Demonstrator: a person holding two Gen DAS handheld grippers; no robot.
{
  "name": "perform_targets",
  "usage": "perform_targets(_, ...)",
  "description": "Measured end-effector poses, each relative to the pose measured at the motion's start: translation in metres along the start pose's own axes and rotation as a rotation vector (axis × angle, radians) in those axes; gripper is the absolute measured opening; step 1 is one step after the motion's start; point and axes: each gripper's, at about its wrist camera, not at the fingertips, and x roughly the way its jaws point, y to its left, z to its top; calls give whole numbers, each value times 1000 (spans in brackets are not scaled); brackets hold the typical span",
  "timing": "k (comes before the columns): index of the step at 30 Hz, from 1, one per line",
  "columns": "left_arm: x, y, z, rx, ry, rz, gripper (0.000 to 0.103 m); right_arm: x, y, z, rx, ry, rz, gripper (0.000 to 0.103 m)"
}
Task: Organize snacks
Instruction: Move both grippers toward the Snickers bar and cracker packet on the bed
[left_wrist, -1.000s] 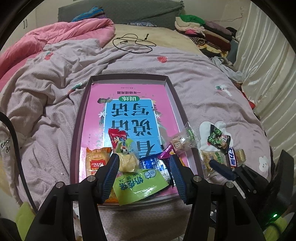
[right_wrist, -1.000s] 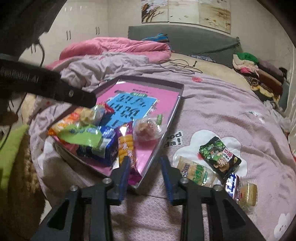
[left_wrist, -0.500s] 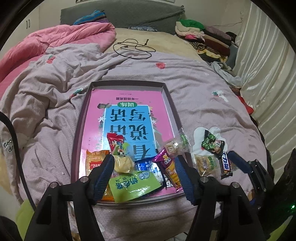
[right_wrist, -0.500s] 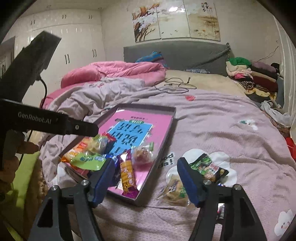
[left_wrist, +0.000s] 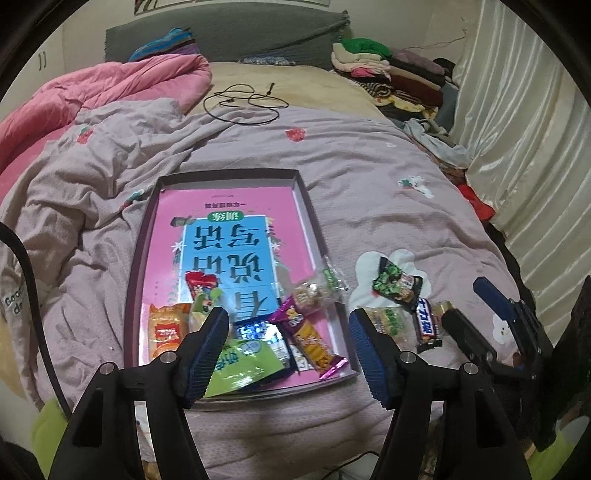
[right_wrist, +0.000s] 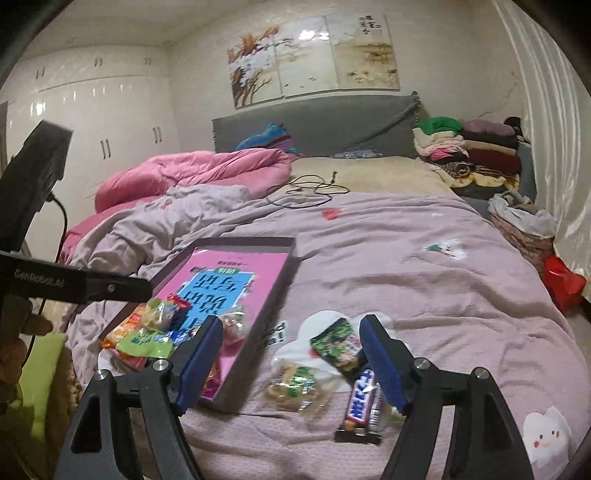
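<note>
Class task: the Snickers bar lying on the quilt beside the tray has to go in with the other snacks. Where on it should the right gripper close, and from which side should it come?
Grip the Snickers bar across its narrow width at mid-length, coming down from above with the right gripper, which is open. The bar lies flat on the quilt, so only its long side edges offer parallel faces; its crimped ends are thin. A clear packet lies against its right side, so a clean pinch may be harder there.

Snack heap (left_wrist: 255, 332) in tray (left_wrist: 147, 236); three packets (left_wrist: 397, 284) right, on bedspread (left_wrist: 369, 177).
</note>
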Motion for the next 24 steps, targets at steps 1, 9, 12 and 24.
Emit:
perform_targets(1,0,-2,0,4,0,-1,69,-1,-3,0,7,-2,-5,76)
perform_targets(9,0,-21,1,40,11,-17,69,-11,-30,3,56,-26,-55,77)
perform_targets(12,0,-29,0,54,15,-23,69,-14,-41,4,79,-32,-75,77)
perform_targets(24,7,-57,0,102,44,-34,69,-15,-75,-3,150,-4,-165,77)
